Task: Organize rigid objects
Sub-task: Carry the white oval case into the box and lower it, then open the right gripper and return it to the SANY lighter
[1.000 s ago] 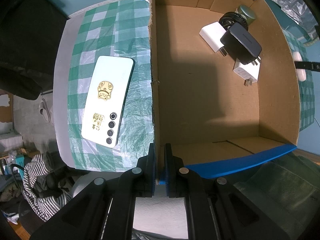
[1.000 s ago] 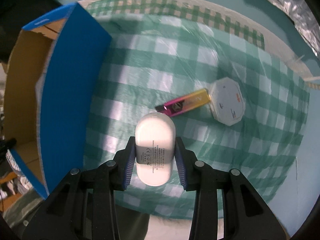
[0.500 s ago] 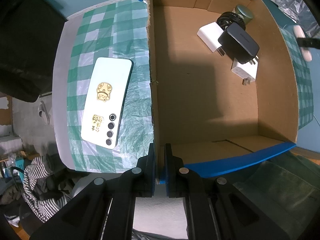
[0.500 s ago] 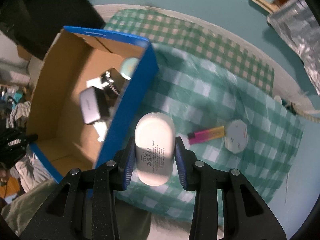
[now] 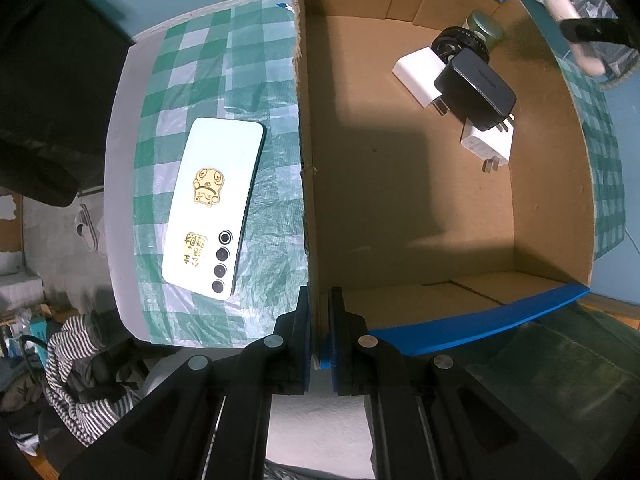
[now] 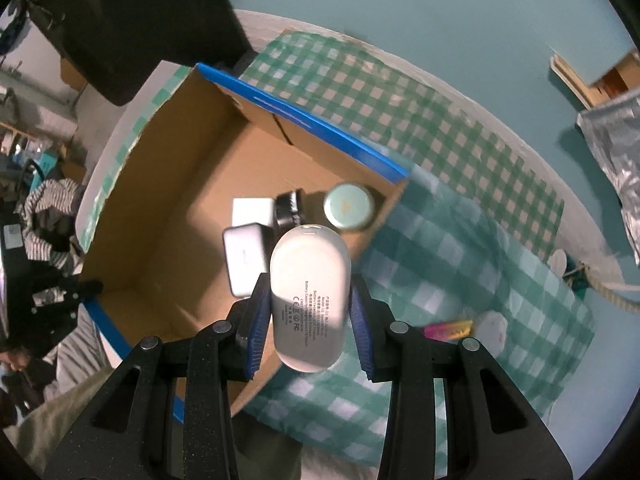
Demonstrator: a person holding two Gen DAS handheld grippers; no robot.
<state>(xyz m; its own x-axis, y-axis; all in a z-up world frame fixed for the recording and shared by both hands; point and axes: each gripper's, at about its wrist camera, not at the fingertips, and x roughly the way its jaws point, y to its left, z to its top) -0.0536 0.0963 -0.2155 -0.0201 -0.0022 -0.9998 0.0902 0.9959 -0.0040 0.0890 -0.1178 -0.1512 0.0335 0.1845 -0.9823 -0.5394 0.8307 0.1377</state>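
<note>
My right gripper (image 6: 310, 312) is shut on a white oval power bank (image 6: 310, 292) and holds it in the air above the right edge of the cardboard box (image 6: 168, 248); it also shows in the left wrist view (image 5: 576, 28). My left gripper (image 5: 319, 332) is shut on the box's near wall (image 5: 316, 288). Inside the box lie a black charger (image 5: 476, 88), two white chargers (image 5: 418, 74), a black round object (image 5: 456, 42) and a small green-lidded jar (image 5: 482, 32). A white phone (image 5: 214, 208) lies face down on the checked cloth left of the box.
A pink-and-gold lighter (image 6: 448, 330) and a white disc (image 6: 494, 330) lie on the green checked cloth (image 6: 460, 248) right of the box. A silver foil bag (image 6: 616, 152) sits at the far right. Striped clothing (image 5: 72, 360) lies beyond the table edge.
My right gripper has lifted the power bank off the cloth and carried it left, from beside the lighter to above the box's right edge. The left gripper stays clamped on the box wall.
</note>
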